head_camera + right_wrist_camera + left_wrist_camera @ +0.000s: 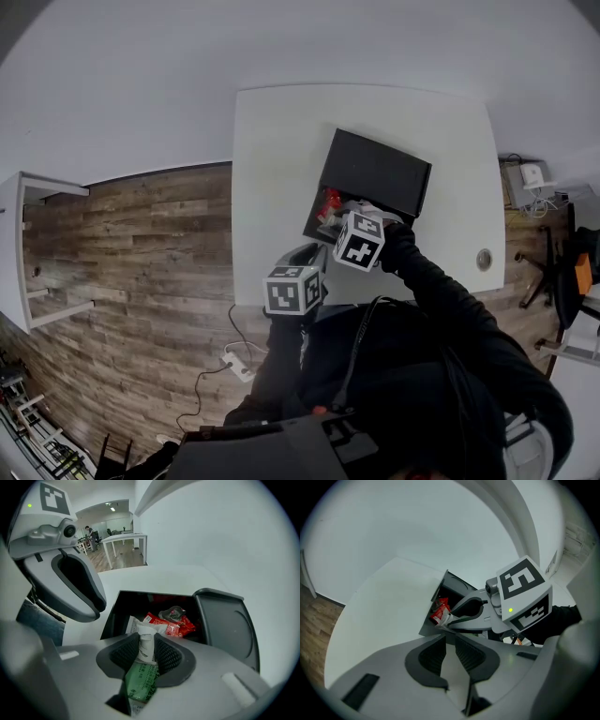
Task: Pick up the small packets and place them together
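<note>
**Right gripper holding a green packet over the box**

Right gripper [146, 645]: it is pointing steeply down and clamping a green packet [142, 682]. The ribbed pads are pressing on the packet's white top end, which is sticking out just past the fingertips. The green part is running back between the jaws towards the camera.

Box [110, 617], black: it is sitting on the white table [281, 169], directly ahead of and below the right gripper's tips. Its grey lid [226, 626] is lying open just right of the jaws.

Red packets [172, 626]: these are lying together inside the box, just beyond the right gripper's tips and slightly right of them. A dark-topped one is resting on the pile. A white packet [133, 623] is lying beside them, just left of the tips. I cannot tell whether the held packet's end is touching it.

Left gripper [451, 654]: it is hanging beside the right gripper, angled down, short of the box's near edge. Its jaws are standing a narrow way apart with nothing between them, only bare table showing through the gap. From its own view, the right gripper is reaching in from the right, its tips at the box opening ahead.

Person: dark sleeves are showing behind both grippers in the head view.
</note>
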